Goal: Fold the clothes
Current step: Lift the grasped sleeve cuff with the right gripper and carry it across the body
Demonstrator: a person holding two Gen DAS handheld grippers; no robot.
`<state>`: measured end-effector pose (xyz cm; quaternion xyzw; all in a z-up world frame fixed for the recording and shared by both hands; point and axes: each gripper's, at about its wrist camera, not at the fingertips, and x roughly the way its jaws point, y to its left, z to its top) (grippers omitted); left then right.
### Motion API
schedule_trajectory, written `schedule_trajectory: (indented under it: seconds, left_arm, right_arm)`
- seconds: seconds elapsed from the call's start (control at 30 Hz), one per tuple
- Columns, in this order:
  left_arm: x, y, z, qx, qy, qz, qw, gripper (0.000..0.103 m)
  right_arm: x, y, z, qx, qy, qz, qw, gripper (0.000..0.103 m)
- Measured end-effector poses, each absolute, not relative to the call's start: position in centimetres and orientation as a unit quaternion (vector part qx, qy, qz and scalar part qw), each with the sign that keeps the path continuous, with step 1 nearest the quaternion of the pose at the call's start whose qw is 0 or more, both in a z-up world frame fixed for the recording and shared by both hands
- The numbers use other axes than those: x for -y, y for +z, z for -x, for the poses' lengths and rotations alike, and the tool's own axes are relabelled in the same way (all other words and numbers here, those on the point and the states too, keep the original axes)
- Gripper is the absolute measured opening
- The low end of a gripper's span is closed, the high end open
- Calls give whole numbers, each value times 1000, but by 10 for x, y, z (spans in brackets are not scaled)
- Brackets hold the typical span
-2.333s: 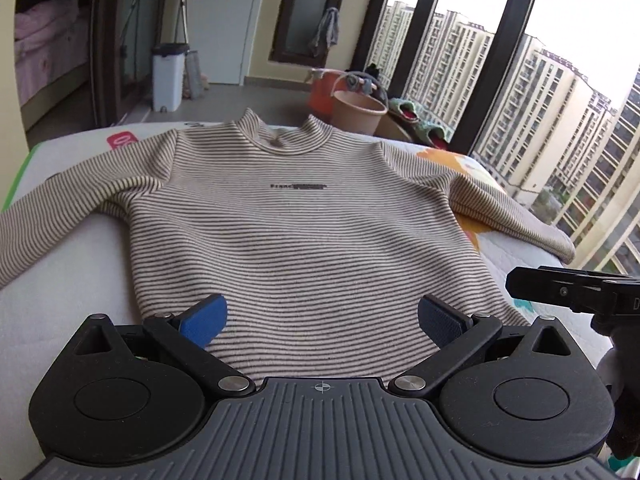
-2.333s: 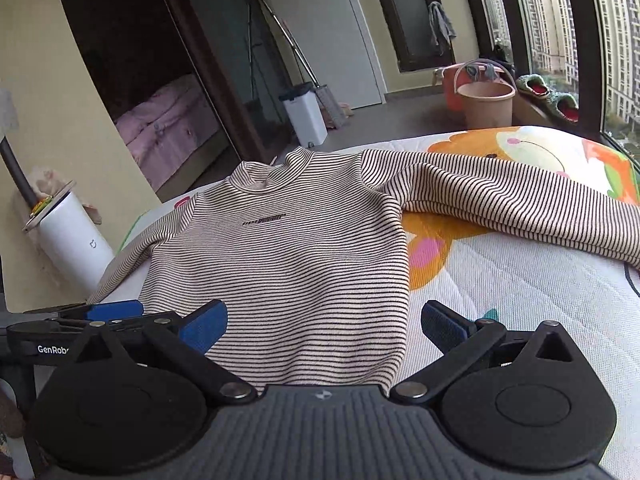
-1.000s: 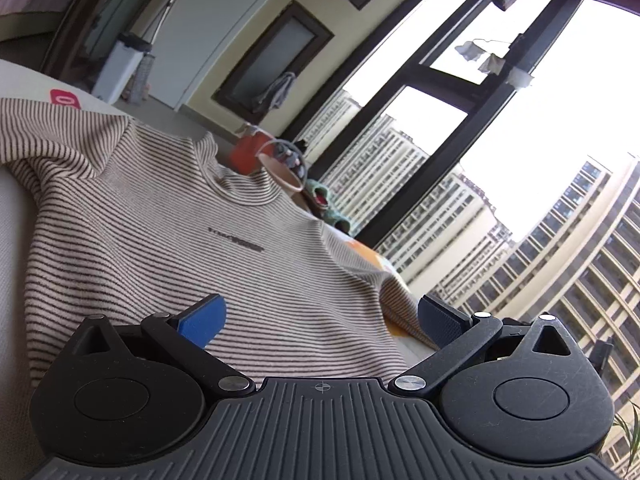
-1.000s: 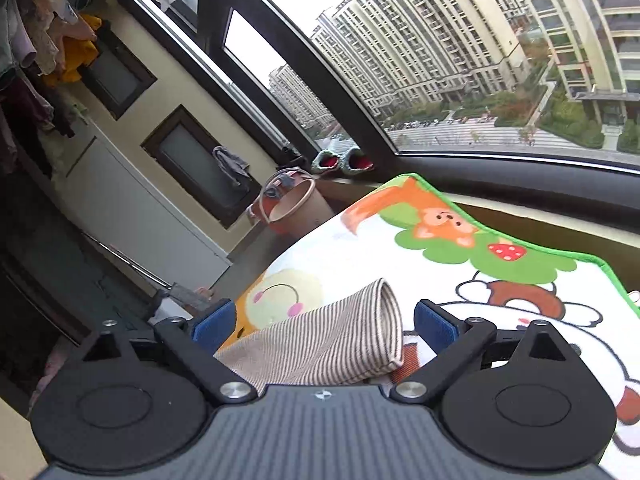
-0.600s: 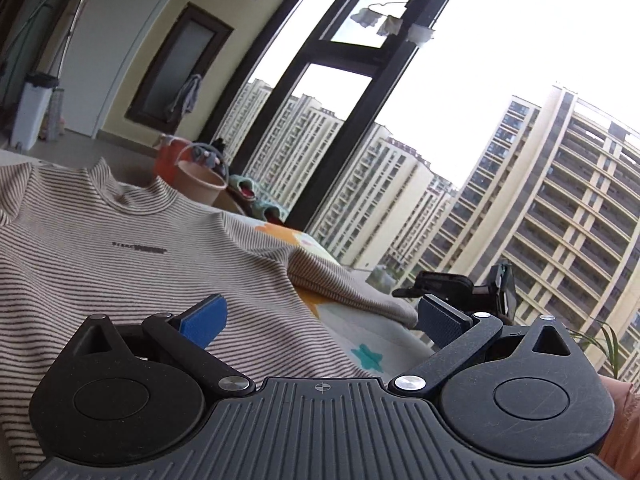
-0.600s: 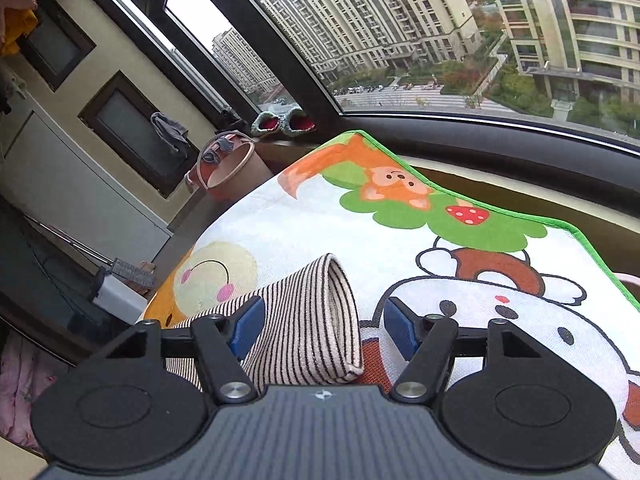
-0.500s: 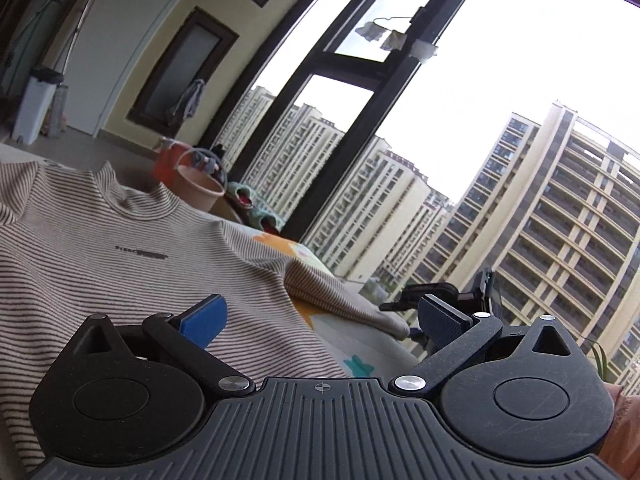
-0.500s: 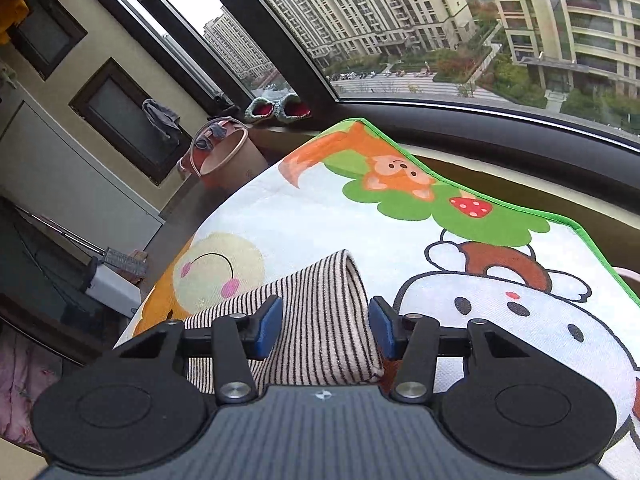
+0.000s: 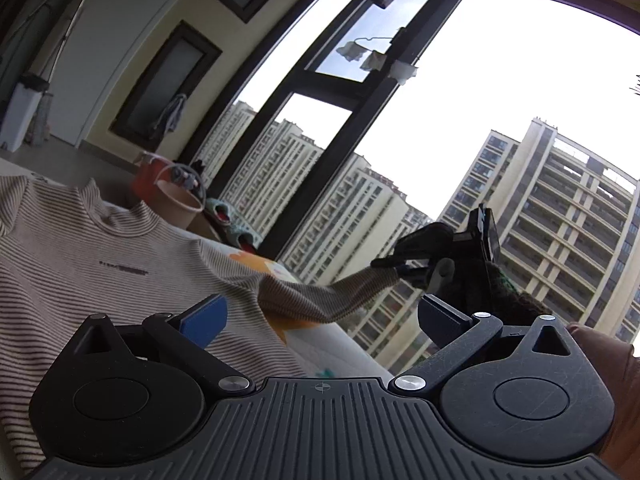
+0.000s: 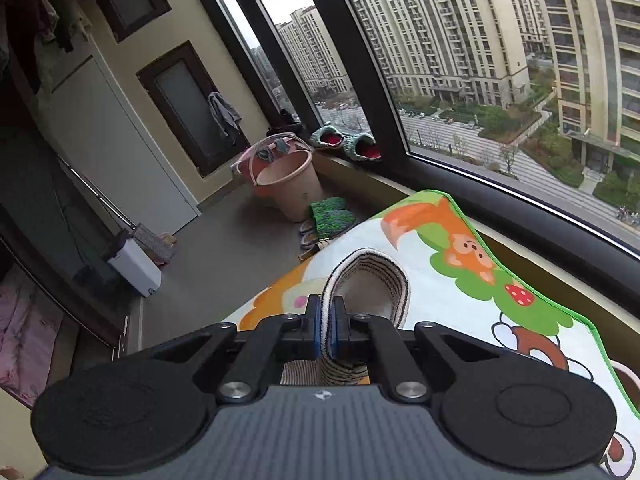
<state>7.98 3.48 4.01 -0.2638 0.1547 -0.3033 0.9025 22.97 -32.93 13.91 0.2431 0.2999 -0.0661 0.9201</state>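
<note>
The striped sweater (image 9: 92,264) is lying face up on the cartoon-print mat (image 10: 500,280), its collar pointing toward the pink bucket (image 10: 288,184) on the floor beyond the mat's far edge. The right gripper (image 10: 327,326) is pinching the sweater's cuff (image 10: 372,276), its blue pads closed tight on the fabric while the cuff's open end is looping up in front of them. In the left wrist view the sleeve (image 9: 328,292) is stretching from the sweater's shoulder up off the mat to that gripper, on the window side of the sweater. The left gripper (image 9: 320,316) is hovering over the sweater's lower body with its jaws spread wide and nothing between them, the blue pad (image 9: 204,316) sitting above the striped cloth.
</note>
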Motion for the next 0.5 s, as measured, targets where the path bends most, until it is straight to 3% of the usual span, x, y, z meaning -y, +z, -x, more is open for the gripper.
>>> schedule_trajectory:
  seconds: [0.2, 0.5]
  left_arm:
    - [-49, 51, -61, -237, -264, 251, 901, 103]
    - [-71, 76, -24, -208, -228, 254, 917, 103]
  right_arm:
    - [258, 189, -234, -287, 31, -187, 939, 4]
    - [154, 245, -227, -264, 128, -88, 952, 4]
